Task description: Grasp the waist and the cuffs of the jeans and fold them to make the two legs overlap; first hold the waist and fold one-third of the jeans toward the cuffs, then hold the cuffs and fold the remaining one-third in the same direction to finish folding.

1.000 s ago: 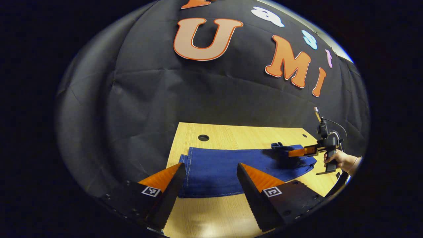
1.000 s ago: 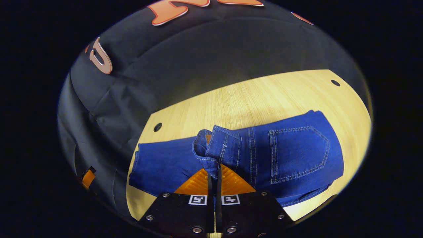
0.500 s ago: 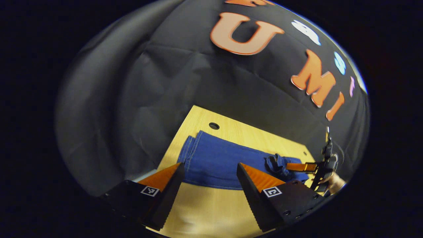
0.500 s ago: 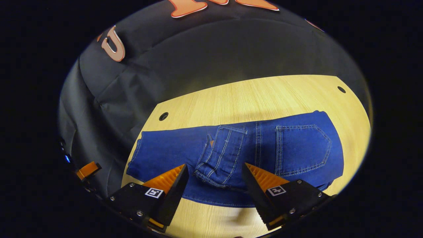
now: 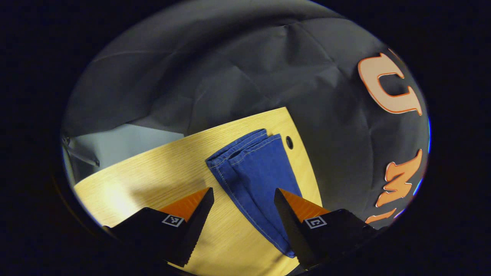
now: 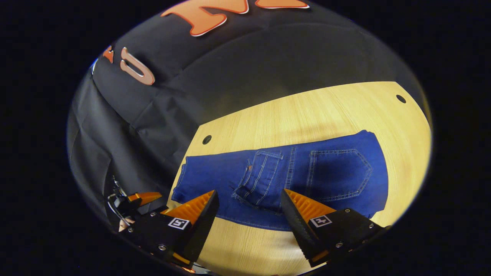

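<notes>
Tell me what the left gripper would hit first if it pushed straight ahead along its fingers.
Most likely the cuff end of the jeans, which lies on the table between and just beyond the open left gripper. Depth is unclear, so it might pass above the fabric.

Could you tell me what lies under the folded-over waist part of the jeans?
The waist part, back pocket up, lies on the legs, which extend toward the cuffs. The wooden table is beneath everything. How far the legs run under that flap is covered.
</notes>
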Available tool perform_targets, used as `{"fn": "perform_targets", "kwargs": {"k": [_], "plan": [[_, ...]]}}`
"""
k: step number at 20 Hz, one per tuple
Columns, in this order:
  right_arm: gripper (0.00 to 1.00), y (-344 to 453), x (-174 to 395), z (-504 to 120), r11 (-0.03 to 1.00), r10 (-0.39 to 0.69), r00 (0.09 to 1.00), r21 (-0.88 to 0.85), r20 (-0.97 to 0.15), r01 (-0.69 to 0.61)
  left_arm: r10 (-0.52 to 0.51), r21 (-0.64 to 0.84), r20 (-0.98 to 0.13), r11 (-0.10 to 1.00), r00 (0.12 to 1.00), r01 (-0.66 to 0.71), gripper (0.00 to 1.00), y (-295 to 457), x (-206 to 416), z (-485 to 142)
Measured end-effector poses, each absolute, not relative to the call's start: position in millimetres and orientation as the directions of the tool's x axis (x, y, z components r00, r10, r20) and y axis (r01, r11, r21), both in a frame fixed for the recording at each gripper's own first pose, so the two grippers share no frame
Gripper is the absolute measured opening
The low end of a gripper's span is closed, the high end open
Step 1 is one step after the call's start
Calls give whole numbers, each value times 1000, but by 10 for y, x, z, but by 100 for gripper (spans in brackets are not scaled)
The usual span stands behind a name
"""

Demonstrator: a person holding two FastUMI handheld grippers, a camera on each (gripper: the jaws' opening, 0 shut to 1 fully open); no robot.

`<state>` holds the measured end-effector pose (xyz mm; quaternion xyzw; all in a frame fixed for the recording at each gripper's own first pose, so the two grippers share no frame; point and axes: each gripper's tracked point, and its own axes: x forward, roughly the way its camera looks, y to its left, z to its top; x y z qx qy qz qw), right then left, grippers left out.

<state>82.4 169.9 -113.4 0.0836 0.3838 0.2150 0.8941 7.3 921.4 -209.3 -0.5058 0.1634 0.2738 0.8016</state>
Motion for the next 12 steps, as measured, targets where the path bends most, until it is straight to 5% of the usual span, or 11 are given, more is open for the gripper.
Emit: {"fn": "perform_targets", "kwargs": {"k": [4,12], "plan": [[98,1464,897,-864,891,454,637,330,-623,-312,330,-674,-586,309,740,-671,98,9389,249,-2362],[98,1110,971,-325,899,425,735,339,-528,-276,335,-696,-499,395,799,-600,93,9480,1007,-2262]]}}
